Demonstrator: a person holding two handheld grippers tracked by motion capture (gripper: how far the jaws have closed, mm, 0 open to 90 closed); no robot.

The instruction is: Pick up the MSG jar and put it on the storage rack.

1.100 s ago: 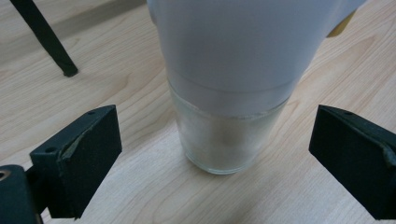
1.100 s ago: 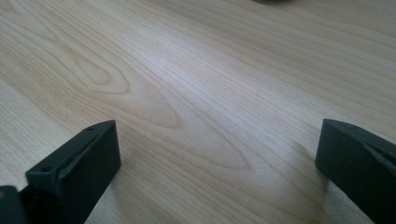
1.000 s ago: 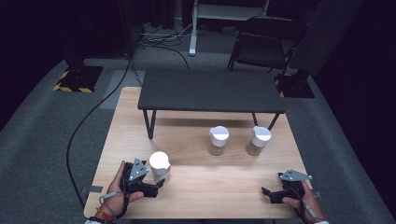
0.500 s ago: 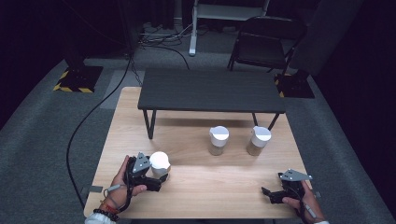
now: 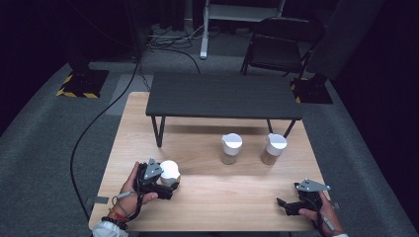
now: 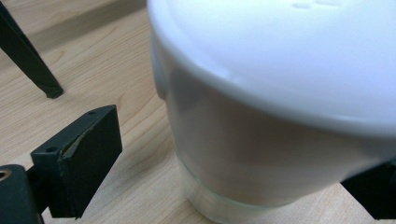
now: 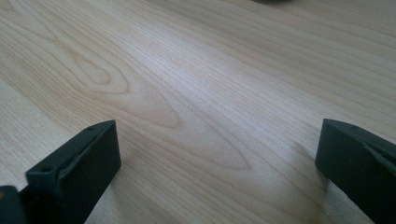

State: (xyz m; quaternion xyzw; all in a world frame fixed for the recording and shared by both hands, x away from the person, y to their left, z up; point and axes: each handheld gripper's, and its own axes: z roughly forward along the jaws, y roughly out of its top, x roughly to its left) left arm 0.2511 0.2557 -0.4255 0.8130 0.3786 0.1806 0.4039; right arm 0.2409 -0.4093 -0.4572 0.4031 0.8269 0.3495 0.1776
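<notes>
A jar with a white lid (image 5: 169, 170) stands at the near left of the wooden table (image 5: 212, 207). My left gripper (image 5: 170, 181) has its jaws on either side of this jar. In the left gripper view the jar (image 6: 261, 116) looms large, and a gap shows between it and the left jaw, so the left gripper (image 6: 233, 179) is open. My right gripper (image 5: 284, 206) rests low at the near right corner, open. In the right gripper view, bare wood lies between the spread jaws of the right gripper (image 7: 217, 158).
Two more white-lidded jars (image 5: 231, 147) (image 5: 273, 147) stand side by side right of the table's middle. A low black bench (image 5: 225, 96) spans the far part of the table. A black chair (image 5: 281, 44) and a cable (image 5: 99, 123) are on the floor beyond.
My left gripper has edged forward, away from the near edge, with the jar between its jaws. The right gripper has not moved.
</notes>
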